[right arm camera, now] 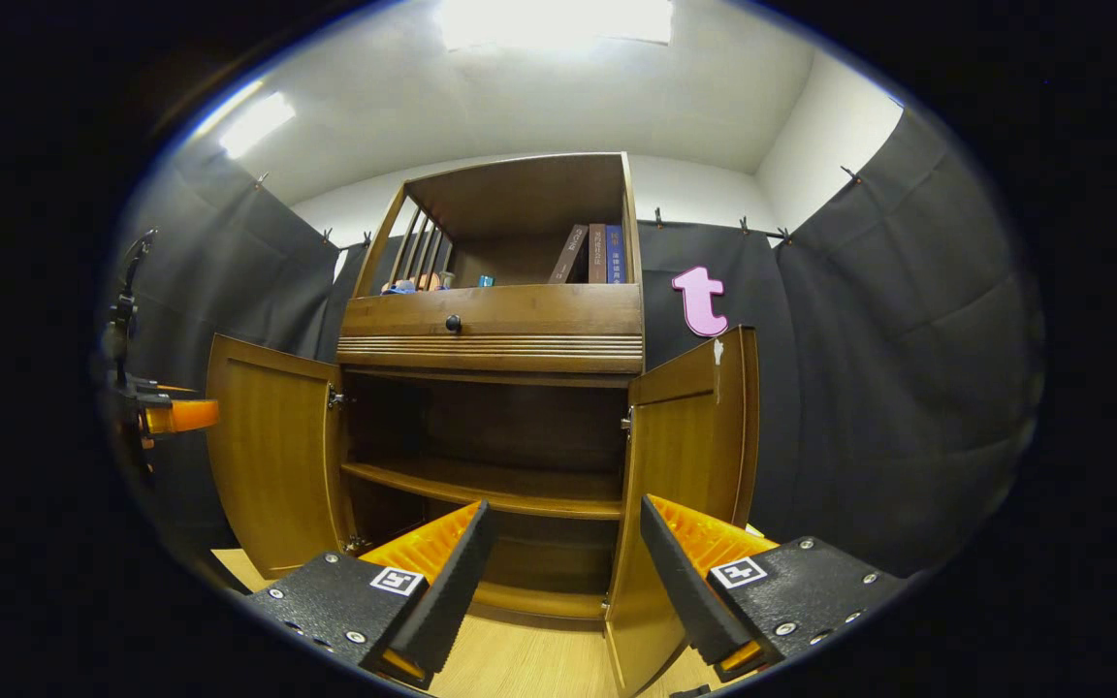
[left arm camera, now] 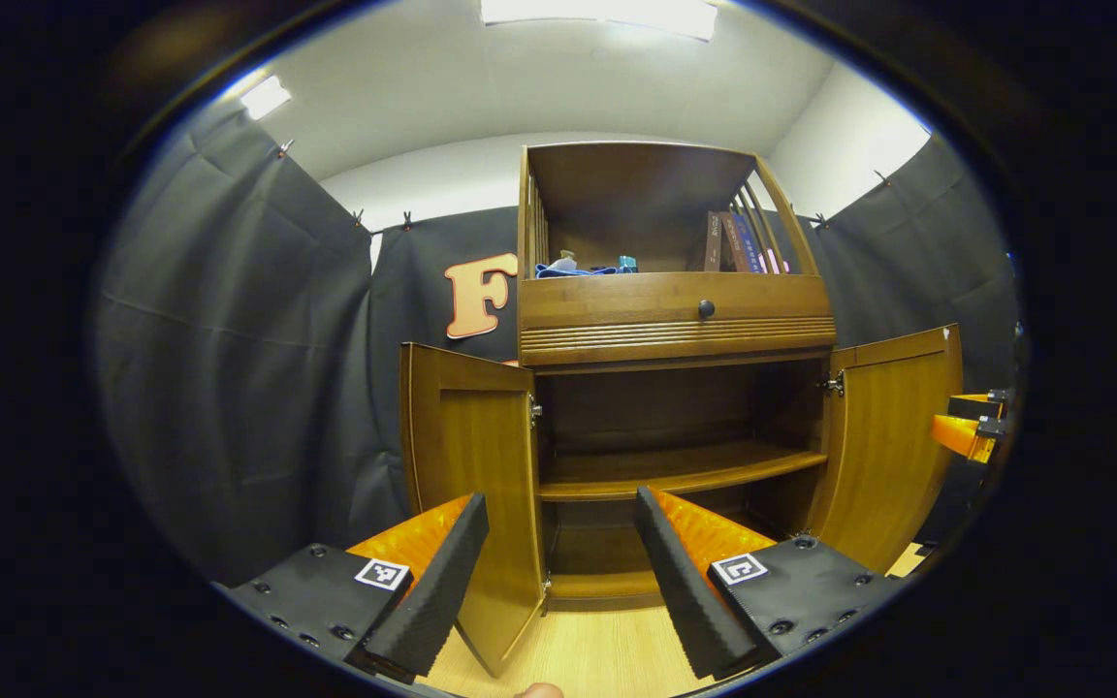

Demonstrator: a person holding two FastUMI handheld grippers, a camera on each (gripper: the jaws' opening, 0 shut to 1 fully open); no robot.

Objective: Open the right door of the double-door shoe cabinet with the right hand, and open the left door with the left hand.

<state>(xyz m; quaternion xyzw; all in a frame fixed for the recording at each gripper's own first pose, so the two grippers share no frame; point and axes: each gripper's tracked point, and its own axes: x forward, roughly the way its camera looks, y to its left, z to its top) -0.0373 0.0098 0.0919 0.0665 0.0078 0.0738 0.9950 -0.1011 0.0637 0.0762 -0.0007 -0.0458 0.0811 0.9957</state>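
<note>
A wooden shoe cabinet (left arm camera: pixel 675 320) stands ahead with both lower doors swung wide. In the left gripper view, the left door (left arm camera: pixel 471 485) juts toward me between my fingers, and the right door (left arm camera: pixel 893 436) hangs at the right. My left gripper (left arm camera: pixel 558 572) is open, holding nothing, its fingers straddling the left door's edge without touching. In the right gripper view, the right door (right arm camera: pixel 689 456) juts out between the fingers, and the left door (right arm camera: pixel 272 446) hangs at the left. My right gripper (right arm camera: pixel 563 572) is open and holds nothing. Inside is a bare shelf (right arm camera: pixel 491 490).
A drawer with a dark knob (left arm camera: pixel 706 308) sits above the doors. Books (left arm camera: pixel 733 242) and small items (left arm camera: pixel 573 267) fill the top shelf. Black cloth walls stand on both sides. Light wooden floor (left arm camera: pixel 597 650) lies below. The other gripper shows at the edge of each view (left arm camera: pixel 971 427) (right arm camera: pixel 161 412).
</note>
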